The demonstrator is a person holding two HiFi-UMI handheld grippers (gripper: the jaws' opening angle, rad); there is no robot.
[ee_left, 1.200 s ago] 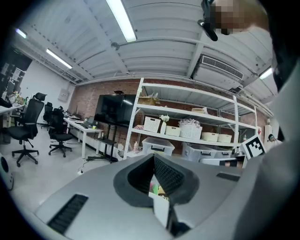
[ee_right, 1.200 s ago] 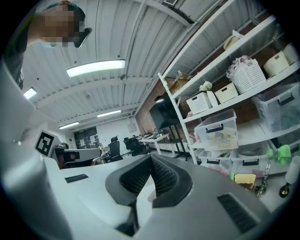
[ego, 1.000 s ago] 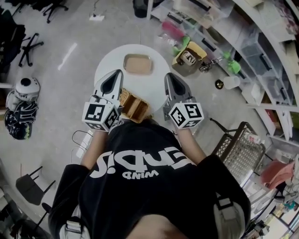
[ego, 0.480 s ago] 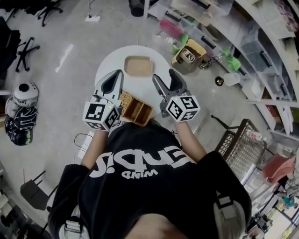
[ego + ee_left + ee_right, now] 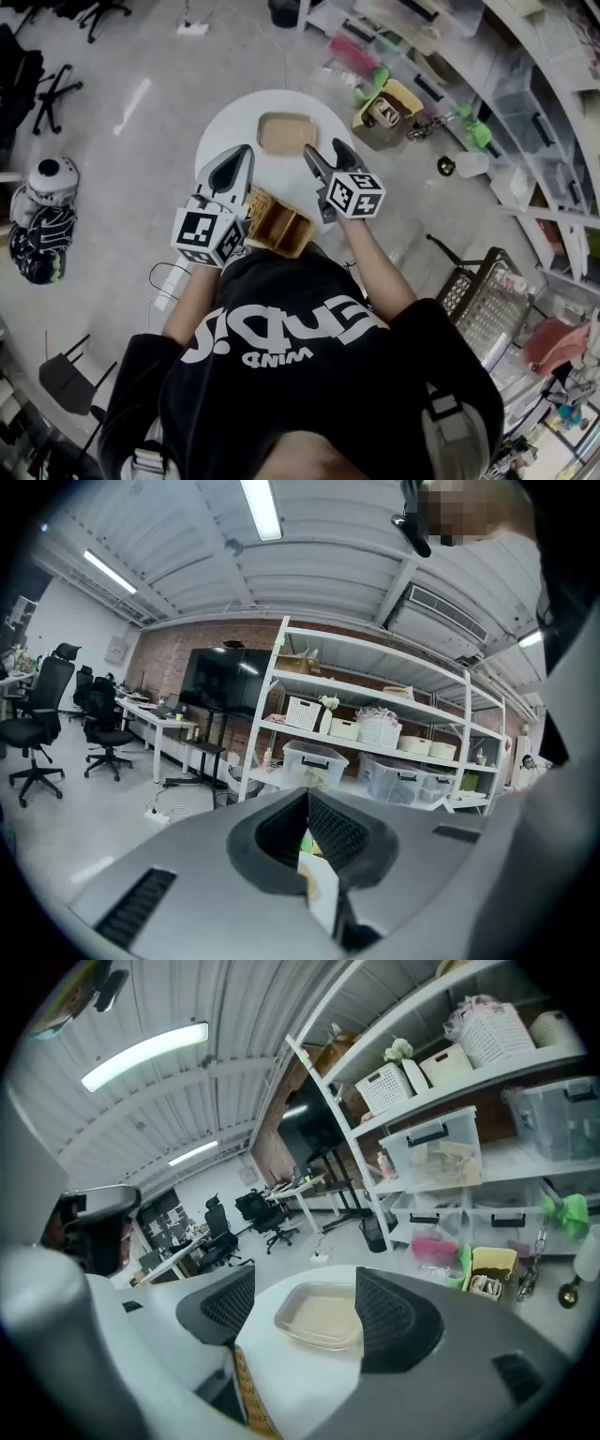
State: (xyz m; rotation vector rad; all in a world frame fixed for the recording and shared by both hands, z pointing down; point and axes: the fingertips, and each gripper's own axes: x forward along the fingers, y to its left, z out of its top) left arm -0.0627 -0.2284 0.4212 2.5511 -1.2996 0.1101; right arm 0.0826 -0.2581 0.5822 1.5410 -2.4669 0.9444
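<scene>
In the head view my left gripper hangs over the left side of a round white table, jaws shut with nothing seen between them. In the left gripper view it points level at the shelves. My right gripper is open over the table, just right of a shallow clear tray. In the right gripper view the tray lies on the table between and beyond the spread jaws of the gripper, untouched. A brown woven box sits at the table's near edge between the two grippers.
White shelves with plastic bins run along the right. A yellow box and green items lie on the floor beside the table. There is a wire basket at right, a helmet at left, and office chairs far left.
My right gripper has gone from shut to open, tipped down toward the table and moved left and forward to the tray. The left gripper has hardly moved.
</scene>
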